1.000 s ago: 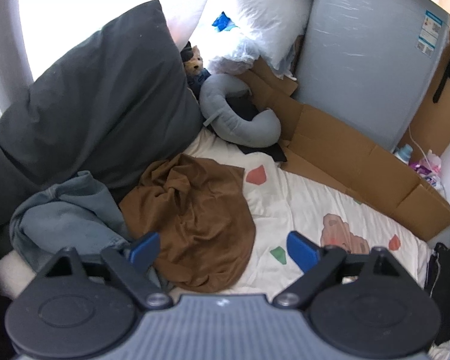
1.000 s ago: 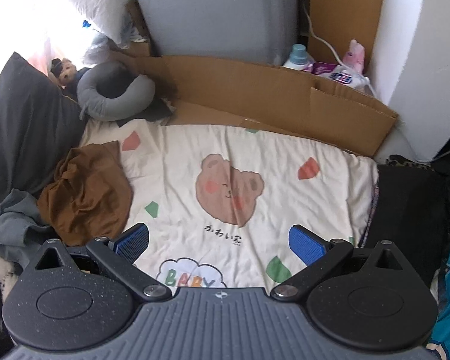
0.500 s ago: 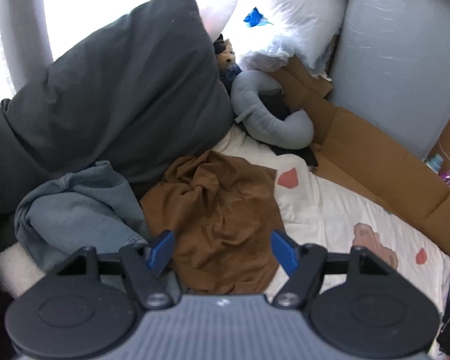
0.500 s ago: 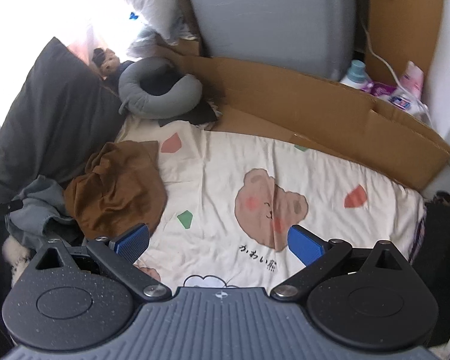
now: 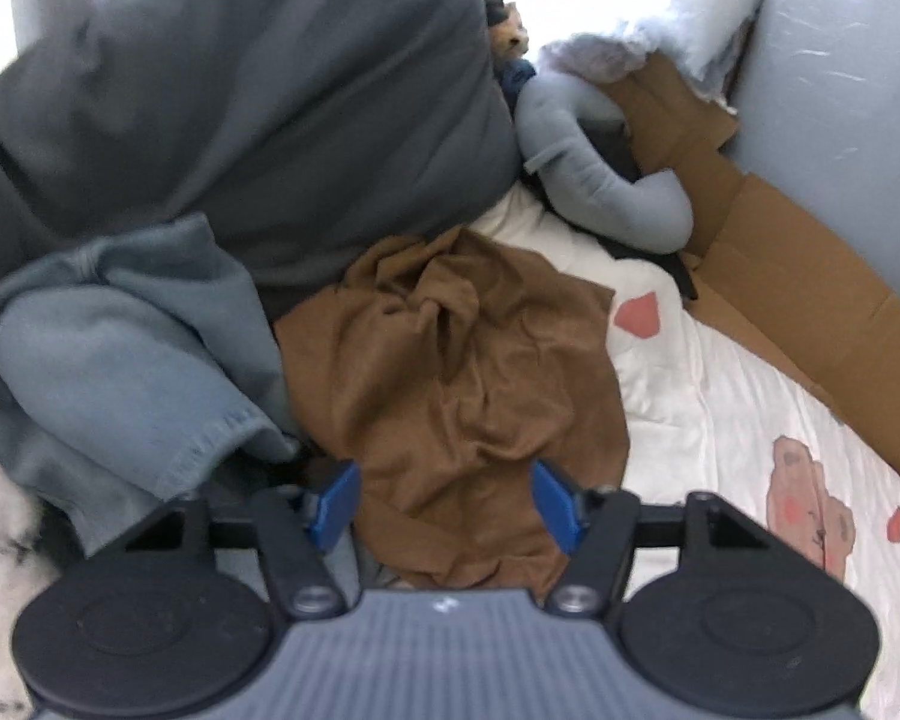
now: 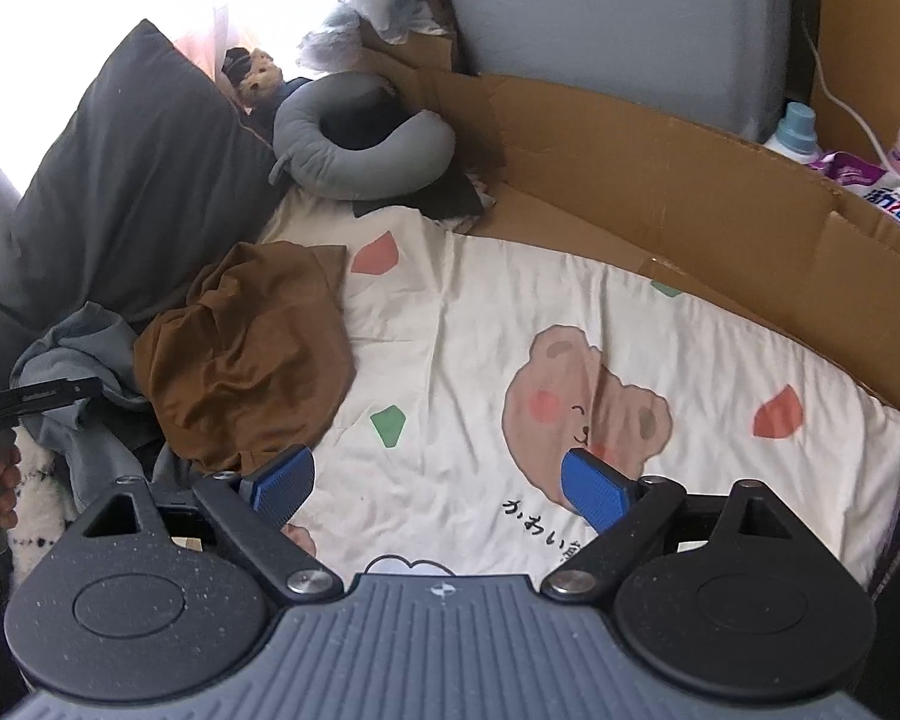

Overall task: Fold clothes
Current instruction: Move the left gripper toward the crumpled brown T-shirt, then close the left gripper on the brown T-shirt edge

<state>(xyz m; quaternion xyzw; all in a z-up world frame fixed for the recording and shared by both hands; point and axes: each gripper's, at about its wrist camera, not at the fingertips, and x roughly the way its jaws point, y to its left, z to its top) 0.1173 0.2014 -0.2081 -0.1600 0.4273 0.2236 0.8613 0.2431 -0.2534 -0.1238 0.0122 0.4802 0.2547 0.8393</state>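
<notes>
Folding has not begun: the brown garment (image 5: 450, 372) lies crumpled near the bed's left edge, touching the grey-blue garment (image 5: 120, 360). The left gripper (image 5: 444, 501), jaws just narrowing yet spread, hovers over it; the right gripper (image 6: 435, 486), spread and likewise narrowing, holds nothing

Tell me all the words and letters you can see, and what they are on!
"かわい": black letters on the bear blanket, under the bear picture; a further character is cut off by the right gripper.
Purple packet behind the cardboard: large print, too distorted to read.
Left wrist view: no writing shows.
</notes>
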